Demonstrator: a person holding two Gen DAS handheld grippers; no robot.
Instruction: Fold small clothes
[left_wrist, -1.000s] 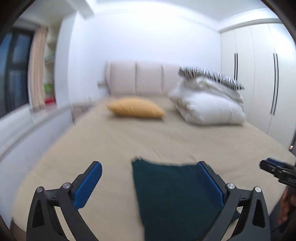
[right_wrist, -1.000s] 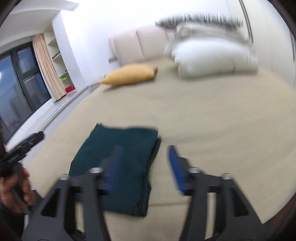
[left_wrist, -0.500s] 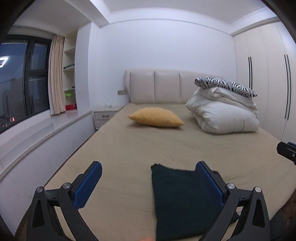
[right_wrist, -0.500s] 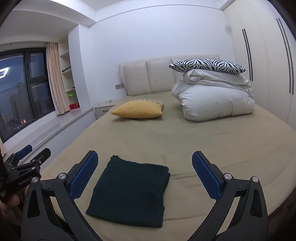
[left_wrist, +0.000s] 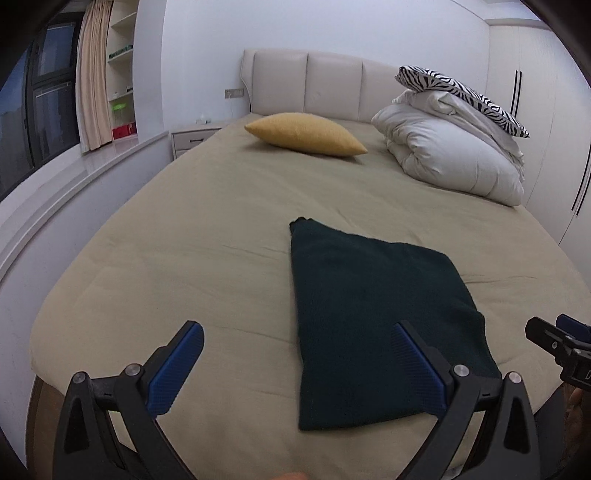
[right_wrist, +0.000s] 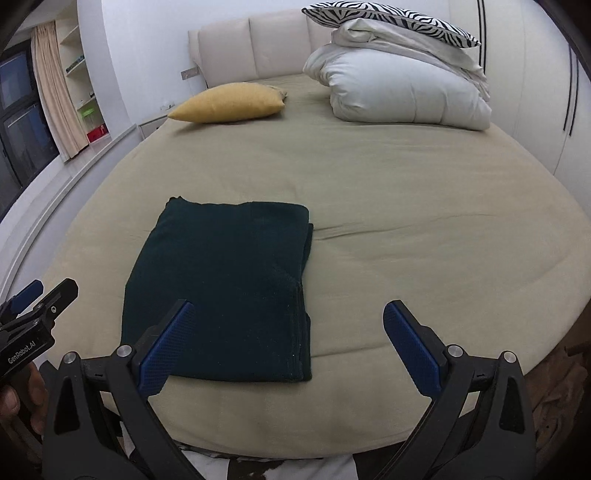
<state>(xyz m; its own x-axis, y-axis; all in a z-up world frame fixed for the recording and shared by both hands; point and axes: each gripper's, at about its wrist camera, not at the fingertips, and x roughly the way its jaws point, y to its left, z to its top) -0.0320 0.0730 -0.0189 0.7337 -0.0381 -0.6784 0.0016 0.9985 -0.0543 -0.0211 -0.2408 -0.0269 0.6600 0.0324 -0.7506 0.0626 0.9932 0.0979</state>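
Observation:
A dark green garment (left_wrist: 373, 314) lies folded into a flat rectangle near the foot of the beige bed (left_wrist: 221, 221); it also shows in the right wrist view (right_wrist: 229, 284). My left gripper (left_wrist: 295, 350) is open and empty, held above the bed's foot edge, its right finger over the garment's near right part. My right gripper (right_wrist: 284, 328) is open and empty, its left finger over the garment's near edge. Each gripper shows at the edge of the other's view: the right one (left_wrist: 557, 347) and the left one (right_wrist: 33, 306).
A yellow pillow (left_wrist: 306, 134) and a stack of white duvets (left_wrist: 454, 158) topped by a zebra pillow (left_wrist: 461, 92) sit by the headboard. A window ledge (left_wrist: 74, 192) and nightstand (left_wrist: 192, 138) run along the left. Wardrobes (left_wrist: 546, 122) stand on the right.
Both grippers have pulled back and tilted downwards over the foot of the bed. The right gripper has opened wide. The folded garment has stayed in place.

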